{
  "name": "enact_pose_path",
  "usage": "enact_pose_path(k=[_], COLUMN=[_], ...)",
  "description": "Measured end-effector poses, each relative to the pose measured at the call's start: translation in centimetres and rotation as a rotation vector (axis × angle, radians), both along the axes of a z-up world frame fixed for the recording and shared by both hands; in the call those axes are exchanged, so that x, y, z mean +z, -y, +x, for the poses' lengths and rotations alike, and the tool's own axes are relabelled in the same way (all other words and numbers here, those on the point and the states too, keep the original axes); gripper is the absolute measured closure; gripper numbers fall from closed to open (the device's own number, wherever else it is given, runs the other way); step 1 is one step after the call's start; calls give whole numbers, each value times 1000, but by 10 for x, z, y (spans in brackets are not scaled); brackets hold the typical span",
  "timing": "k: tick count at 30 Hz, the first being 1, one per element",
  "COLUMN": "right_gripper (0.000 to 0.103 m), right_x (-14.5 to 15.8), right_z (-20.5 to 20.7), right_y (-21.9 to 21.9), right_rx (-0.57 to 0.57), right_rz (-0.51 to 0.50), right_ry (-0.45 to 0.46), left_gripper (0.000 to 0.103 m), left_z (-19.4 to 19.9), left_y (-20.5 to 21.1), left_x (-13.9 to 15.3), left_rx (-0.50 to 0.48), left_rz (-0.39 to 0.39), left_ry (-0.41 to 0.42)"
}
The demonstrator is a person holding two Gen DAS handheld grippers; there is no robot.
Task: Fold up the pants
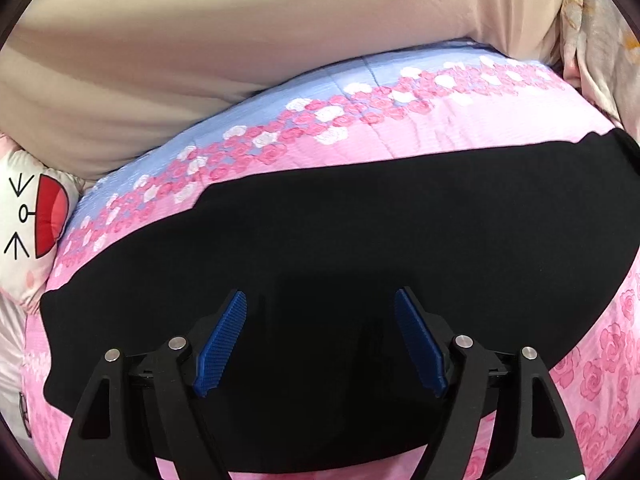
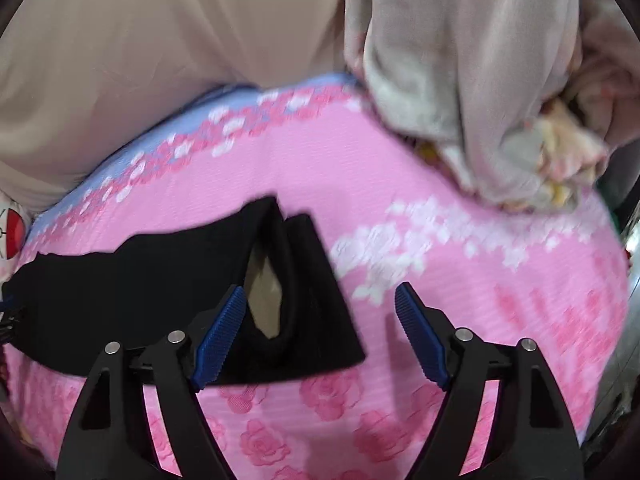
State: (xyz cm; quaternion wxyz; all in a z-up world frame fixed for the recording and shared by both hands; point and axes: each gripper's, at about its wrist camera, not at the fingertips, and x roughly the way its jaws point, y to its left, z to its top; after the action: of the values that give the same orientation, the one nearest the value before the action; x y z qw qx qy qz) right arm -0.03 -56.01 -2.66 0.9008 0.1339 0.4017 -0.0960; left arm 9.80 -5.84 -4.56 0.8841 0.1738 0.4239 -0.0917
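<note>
A pink rose-print bedspread backs onto a beige curtain. The black pants lie flat across it, waistband gaping beneath my right gripper. Both it and my left gripper hang spread and empty. I should pinch both fabric layers cleanly at matching edges, then fold evenly.

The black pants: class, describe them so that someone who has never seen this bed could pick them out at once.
Start from the bed's pink rose-patterned quilt, bordered by a blue strip. The black pants lie flat across it, just ahead of both open grippers. They are the only plain dark thing there; the beige fabric behind and the greyish floral bedding heaped at the far right are pale.
</note>
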Motion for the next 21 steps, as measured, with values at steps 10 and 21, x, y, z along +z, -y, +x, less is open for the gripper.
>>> enact_pose_path(k=[10, 21], right_gripper=[66, 86], right_x=[-17, -23], right_z=[21, -19], right_y=[-28, -13], right_rx=[85, -30], right_rz=[-65, -57], right_ry=[-44, 0], left_gripper=[29, 26], left_z=[-4, 12], left_y=[8, -32], left_x=[-4, -13], left_rx=[2, 128], left_rz=[-19, 11], left_ry=[-16, -19])
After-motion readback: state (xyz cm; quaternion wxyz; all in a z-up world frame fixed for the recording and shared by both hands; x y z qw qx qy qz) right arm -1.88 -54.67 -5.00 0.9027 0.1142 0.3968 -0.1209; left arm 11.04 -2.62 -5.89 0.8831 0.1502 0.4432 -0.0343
